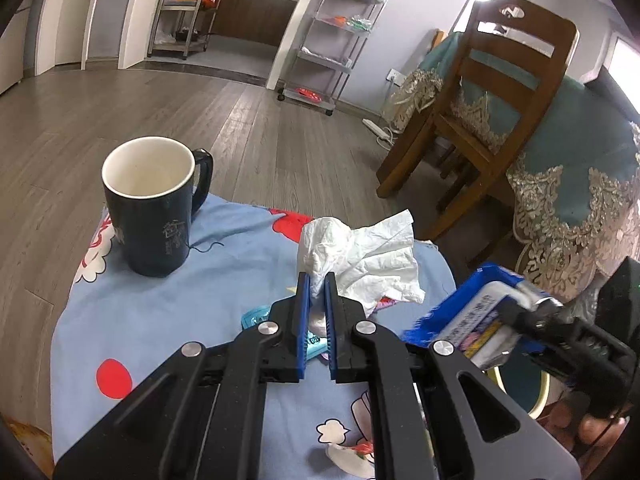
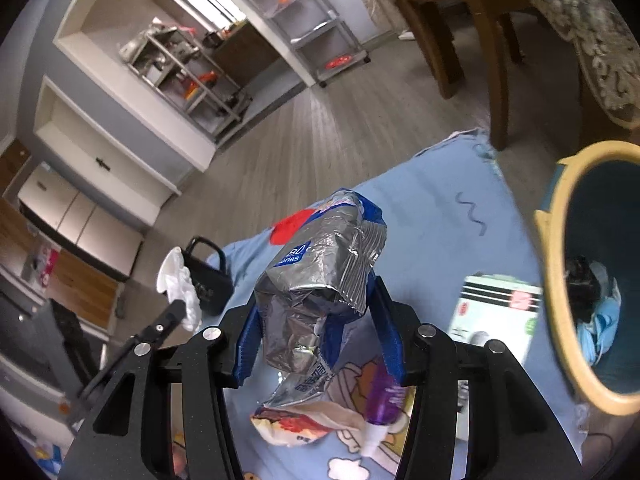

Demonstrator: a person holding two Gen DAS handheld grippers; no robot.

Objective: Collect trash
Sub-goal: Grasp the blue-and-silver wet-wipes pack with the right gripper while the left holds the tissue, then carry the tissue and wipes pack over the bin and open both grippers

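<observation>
A low table under a blue cartoon-print cloth [image 1: 168, 300] stands on a grey wood floor, with a wooden chair [image 1: 492, 92] and wire shelves [image 1: 336, 36] beyond. The left gripper [image 1: 316, 284] pinches a crumpled white tissue [image 1: 360, 256] by its near bottom edge, the blue pads nearly together on the paper; the tissue looks weightless and limp, so a bite on the bunched part should hold best. Small wrappers [image 1: 256, 316] lie on the cloth just under the jaws, and a dark mug [image 1: 154, 208] stands on the far left. To the right, the right gripper [image 2: 316, 300] clamps a crushed foil snack bag [image 2: 320, 280] around its middle, tilted up off the cloth; the bag appears light, crinkly and somewhat slick. A yellow-rimmed bin [image 2: 560, 320], already holding scraps, sits to the near right. A purple tube [image 2: 384, 404], another snack packet [image 2: 304, 424] and a small box [image 2: 496, 312] lie on the cloth nearby. Both grippers reach forward, low over the table.
</observation>
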